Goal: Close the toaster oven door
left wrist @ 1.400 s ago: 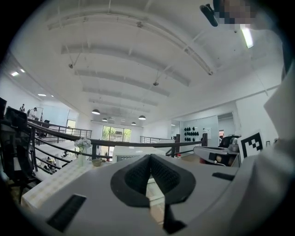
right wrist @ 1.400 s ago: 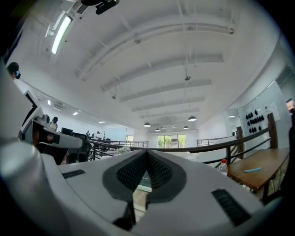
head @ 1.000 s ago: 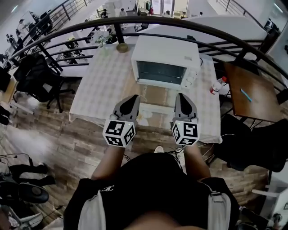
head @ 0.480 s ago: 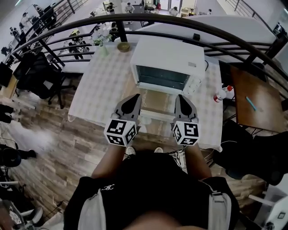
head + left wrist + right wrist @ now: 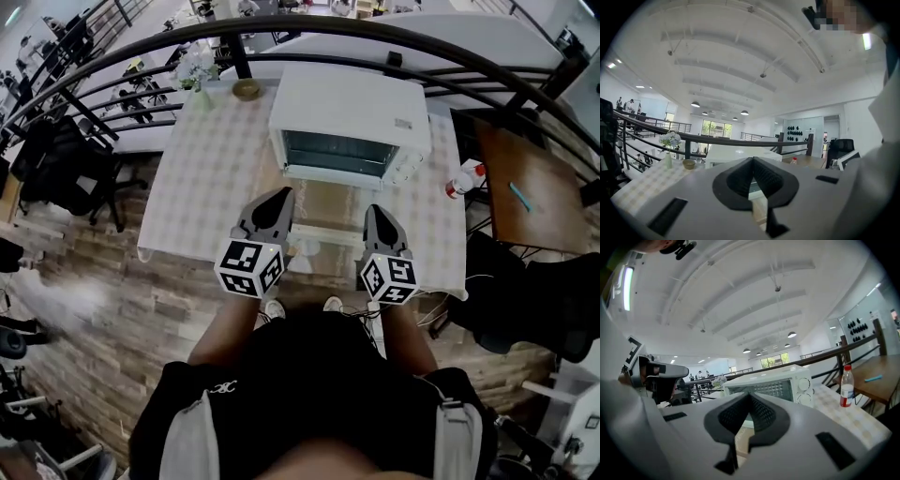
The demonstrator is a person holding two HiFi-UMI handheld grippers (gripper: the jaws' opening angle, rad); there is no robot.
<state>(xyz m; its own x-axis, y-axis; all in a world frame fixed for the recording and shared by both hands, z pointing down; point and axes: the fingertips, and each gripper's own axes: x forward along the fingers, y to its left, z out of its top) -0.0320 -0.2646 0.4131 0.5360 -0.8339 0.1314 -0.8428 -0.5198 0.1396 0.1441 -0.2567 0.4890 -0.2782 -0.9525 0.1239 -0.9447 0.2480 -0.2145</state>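
Toaster oven [image 5: 349,112] runs left–right, facing the person [image 5: 309,394] — left gripper [image 5: 284,194] and right gripper [image 5: 377,212] fingers pressed together.

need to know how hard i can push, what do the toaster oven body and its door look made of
Toaster oven body: likely white painted sheet metal, smooth with a soft sheen on its flat top. Open door: pane looks like tinted glass, darker than its white frame; that frame could be metal or plastic.
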